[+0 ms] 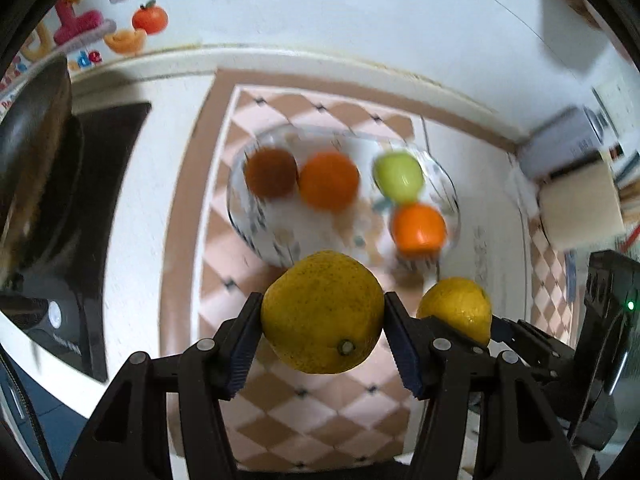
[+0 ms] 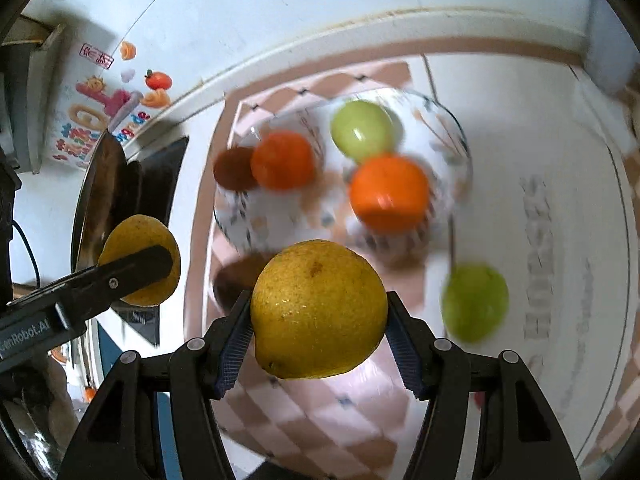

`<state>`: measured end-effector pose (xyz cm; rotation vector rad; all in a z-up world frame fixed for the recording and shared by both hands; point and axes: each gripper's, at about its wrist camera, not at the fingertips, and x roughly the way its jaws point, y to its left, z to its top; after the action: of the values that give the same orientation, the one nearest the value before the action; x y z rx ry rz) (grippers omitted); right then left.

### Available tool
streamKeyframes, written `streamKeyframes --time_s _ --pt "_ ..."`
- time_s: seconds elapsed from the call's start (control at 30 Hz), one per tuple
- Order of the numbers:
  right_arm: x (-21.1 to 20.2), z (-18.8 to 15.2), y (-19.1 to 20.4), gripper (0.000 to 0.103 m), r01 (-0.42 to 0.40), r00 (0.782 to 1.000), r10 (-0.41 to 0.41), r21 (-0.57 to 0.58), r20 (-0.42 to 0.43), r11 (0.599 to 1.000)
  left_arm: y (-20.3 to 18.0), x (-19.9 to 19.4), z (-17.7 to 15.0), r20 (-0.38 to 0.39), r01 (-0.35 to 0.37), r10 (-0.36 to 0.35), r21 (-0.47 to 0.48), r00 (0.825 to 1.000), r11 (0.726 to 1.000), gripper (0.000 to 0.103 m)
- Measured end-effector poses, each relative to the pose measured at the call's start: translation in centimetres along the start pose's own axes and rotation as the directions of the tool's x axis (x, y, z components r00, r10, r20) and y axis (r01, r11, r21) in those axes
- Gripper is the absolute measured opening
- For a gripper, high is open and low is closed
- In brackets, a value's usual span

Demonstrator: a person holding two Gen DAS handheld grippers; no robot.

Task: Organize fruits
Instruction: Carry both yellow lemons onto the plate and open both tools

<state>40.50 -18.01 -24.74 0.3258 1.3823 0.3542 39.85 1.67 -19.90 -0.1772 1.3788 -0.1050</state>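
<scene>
The left gripper (image 1: 322, 316) is clamped on a yellow citrus fruit (image 1: 322, 314), and the right gripper (image 2: 318, 312) grips a second yellow citrus (image 2: 318, 310); both are held in the air just short of the glass bowls (image 1: 240, 216). This looks like the carrying step, so next each fruit needs lowering into a bowl beside the oranges (image 1: 329, 181) before letting go. Both grippers tilt downward toward the bowls, side by side. A green apple (image 2: 475, 303) lies outside the bowls, to their right.

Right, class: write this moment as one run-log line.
left gripper: shut on yellow fruit | right gripper: shut on second yellow fruit | both above checkered mat | glass bowls: four fruits
</scene>
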Motion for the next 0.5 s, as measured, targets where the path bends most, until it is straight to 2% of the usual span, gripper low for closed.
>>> streamKeyframes --time_s 0.2,0.4,0.5 --pt "3.8 4.5 2.2 0.066 0.022 0.999 -0.023 -0.05 -0.035 0.999 1.7 4.3 4.7 -0.076 -0.029 0.024 -0.061 0.997 0.998 0.057" --pt "7.7 6.2 2.9 0.066 0.037 0.994 -0.044 -0.079 -0.096 0.996 3.3 8.8 6.3 -0.194 -0.025 -0.002 -0.137 0.981 0.99 0.057" --pt "8.6 6.6 2.7 0.066 0.049 0.992 -0.058 -0.084 -0.115 0.995 3.7 9.6 6.6 -0.216 -0.016 -0.02 -0.163 0.976 0.986 0.057"
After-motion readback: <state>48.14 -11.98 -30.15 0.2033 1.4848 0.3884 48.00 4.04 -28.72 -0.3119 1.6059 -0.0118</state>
